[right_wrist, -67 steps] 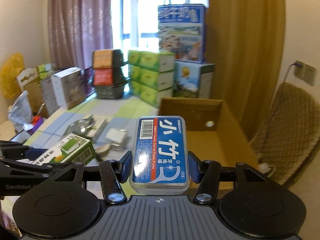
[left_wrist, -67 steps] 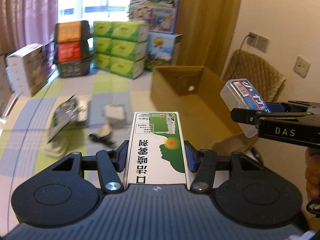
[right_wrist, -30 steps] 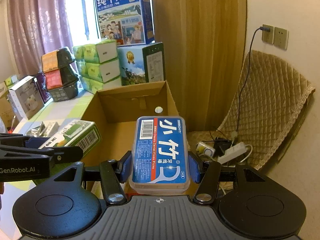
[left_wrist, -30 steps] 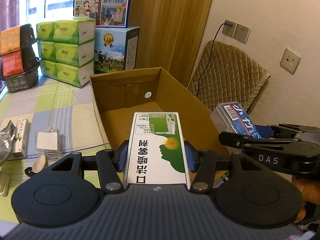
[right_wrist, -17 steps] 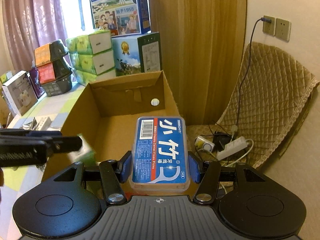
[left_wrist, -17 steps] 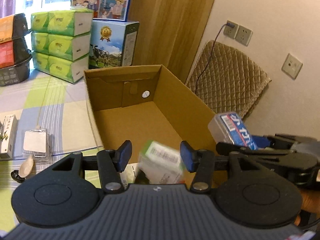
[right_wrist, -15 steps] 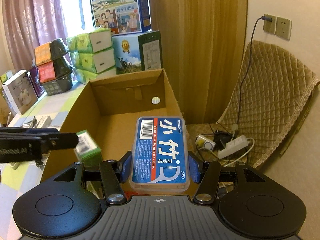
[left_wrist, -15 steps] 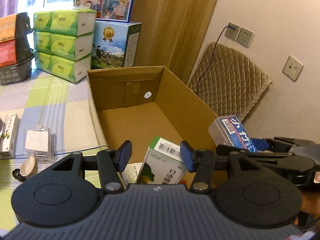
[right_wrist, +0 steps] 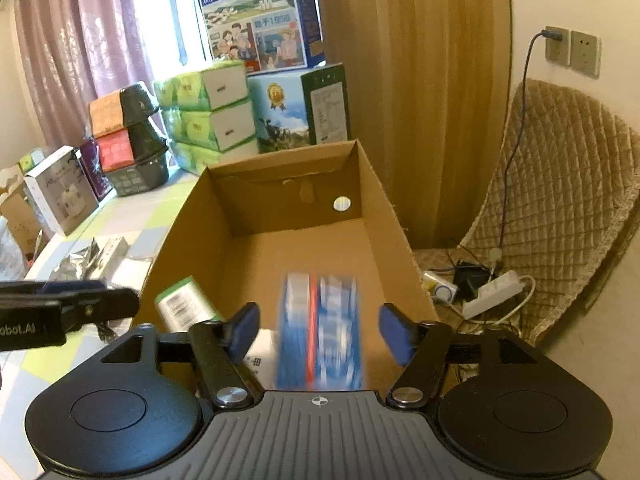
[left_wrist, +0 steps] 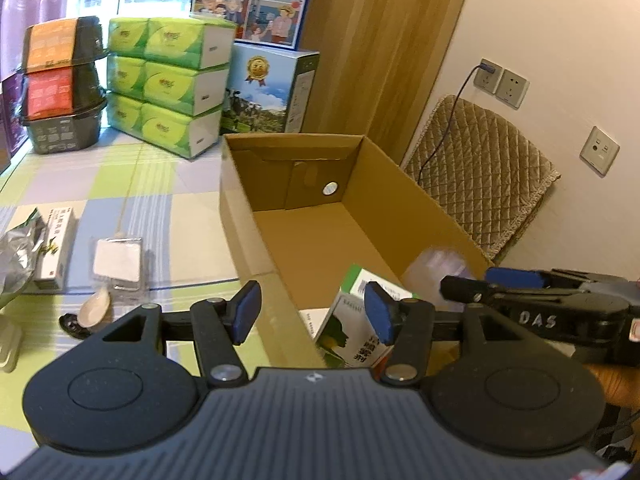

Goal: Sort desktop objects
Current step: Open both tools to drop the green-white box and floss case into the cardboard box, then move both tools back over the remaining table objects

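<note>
The table [left_wrist: 132, 184] carries a checked cloth, and the open cardboard box [left_wrist: 404, 196] stands at its right-hand end with its long axis running away from both cameras. The box is the receiving container. It holds a green-and-white carton [left_wrist: 352, 332] lying tilted against the near left wall, with a white item partly visible beneath it. A blue-labelled plastic case [right_wrist: 320, 332] appears motion-blurred in the right wrist view, between and below the fingers, over the near end of the box floor; whether it is touching the floor cannot be told. In the left wrist view the same case shows only as a pale blur by the near right wall.

The left gripper [left_wrist: 312, 312] is spread wide and holds nothing; it sits above the near left corner of the box. The right gripper [right_wrist: 320, 332] is also spread and grips nothing, its fingers clear of the case on both sides.

Unsorted items lie on the cloth well left of the box: a small white packet [left_wrist: 117, 258], a narrow white carton [left_wrist: 56, 248], a foil bag [left_wrist: 16, 248] and a small spoon-shaped object [left_wrist: 94, 308].

Judgement: the next pickup lies to the left, so the left gripper is the nearer one. The narrow carton's long axis runs roughly away from the camera, in line with the fingers.
</note>
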### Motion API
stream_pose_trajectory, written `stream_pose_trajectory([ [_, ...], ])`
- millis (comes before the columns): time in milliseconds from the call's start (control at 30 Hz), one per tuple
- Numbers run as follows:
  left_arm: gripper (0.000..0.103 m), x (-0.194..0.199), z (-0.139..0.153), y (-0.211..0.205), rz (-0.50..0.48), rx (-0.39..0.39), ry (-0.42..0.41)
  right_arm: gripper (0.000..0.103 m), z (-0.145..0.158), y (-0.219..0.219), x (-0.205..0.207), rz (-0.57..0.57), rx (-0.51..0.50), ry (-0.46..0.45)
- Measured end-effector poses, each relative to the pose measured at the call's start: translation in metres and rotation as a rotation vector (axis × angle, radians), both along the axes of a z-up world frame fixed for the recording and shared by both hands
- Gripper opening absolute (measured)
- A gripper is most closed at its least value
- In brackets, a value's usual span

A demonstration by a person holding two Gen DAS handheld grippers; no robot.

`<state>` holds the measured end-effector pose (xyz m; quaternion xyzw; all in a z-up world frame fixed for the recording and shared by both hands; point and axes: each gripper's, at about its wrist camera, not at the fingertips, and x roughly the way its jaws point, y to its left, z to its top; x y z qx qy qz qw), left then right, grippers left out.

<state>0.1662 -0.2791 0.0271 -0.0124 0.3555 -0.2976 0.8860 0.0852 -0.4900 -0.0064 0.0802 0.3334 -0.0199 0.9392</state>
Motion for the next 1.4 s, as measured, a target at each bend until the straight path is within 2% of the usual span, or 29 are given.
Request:
stream_pose_trajectory([
  [267,0.058,-0.015,0.0,0.024,0.036,0.001,0.008,0.068,0.01,0.003,-0.02,-0.01,0.011,0.0],
  [433,0.067,-0.028,0.005,0.038,0.055,0.005,0.01,0.072,0.02,0.015,-0.036,-0.003,0.015,-0.006],
  [567,0.073,-0.042,0.011,0.05,0.067,0.006,-0.001,0.079,0.03,0.032,-0.051,0.008,0.03,-0.024],
  [833,0.095,-0.065,0.022,0.085,0.113,0.008,-0.027,0.097,0.041,0.074,-0.074,0.068,0.048,-0.042],
  [1033,0.101,-0.08,0.028,0.117,0.155,0.017,-0.043,0.101,0.045,0.104,-0.082,0.113,0.046,-0.045],
  [1400,0.102,-0.096,0.031,0.177,0.252,0.053,-0.056,0.101,0.045,0.161,-0.084,0.213,0.02,-0.051],
])
